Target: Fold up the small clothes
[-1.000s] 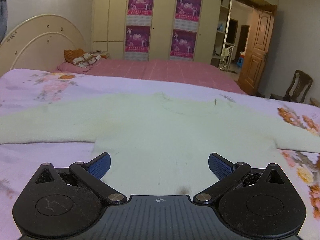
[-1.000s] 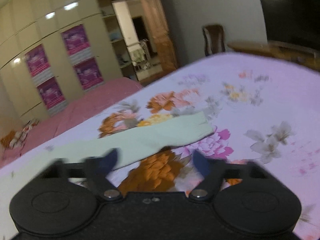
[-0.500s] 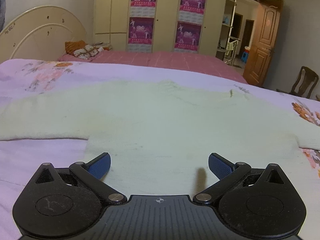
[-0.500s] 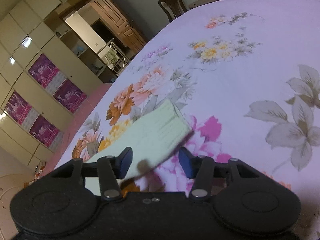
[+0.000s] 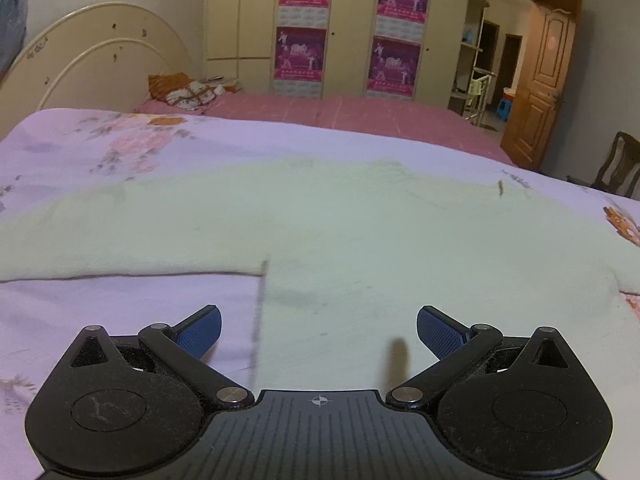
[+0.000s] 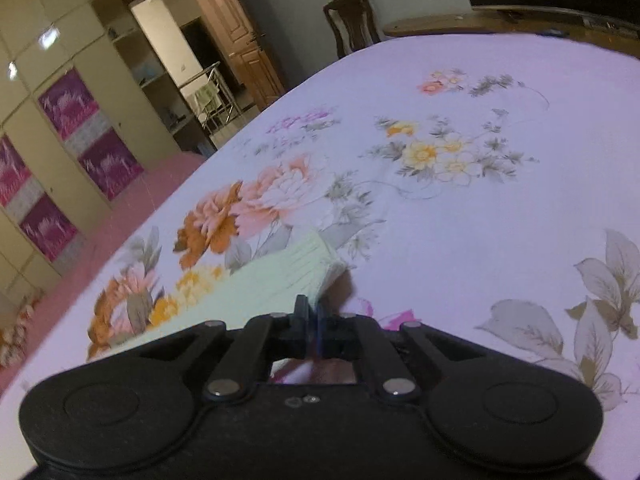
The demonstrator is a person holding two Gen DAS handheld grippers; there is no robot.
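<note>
A pale green sweater (image 5: 360, 232) lies flat on the lilac flowered bedspread (image 5: 100, 312), sleeves spread out to both sides. My left gripper (image 5: 318, 320) hovers open just over the sweater's body, near the armpit of the left sleeve (image 5: 120, 240); the garment's side edge runs between its blue pads (image 5: 200, 330). In the right wrist view the ribbed cuff of the other sleeve (image 6: 308, 264) reaches to my right gripper (image 6: 314, 316), whose jaws are pressed together on the cuff's near corner. The cuff end looks slightly raised off the bedspread (image 6: 480, 220).
Beyond the bedspread lies a pink bed (image 5: 360, 112) with a cream headboard (image 5: 100, 60) and a pillow (image 5: 188, 90). A wardrobe with purple posters (image 5: 300, 54), a wooden door (image 5: 548, 92) and a chair (image 5: 620, 168) stand further back.
My right gripper has shut on the sleeve cuff that lay between its open fingers. The left gripper has shifted left, bringing the sweater's side edge and armpit between its fingers.
</note>
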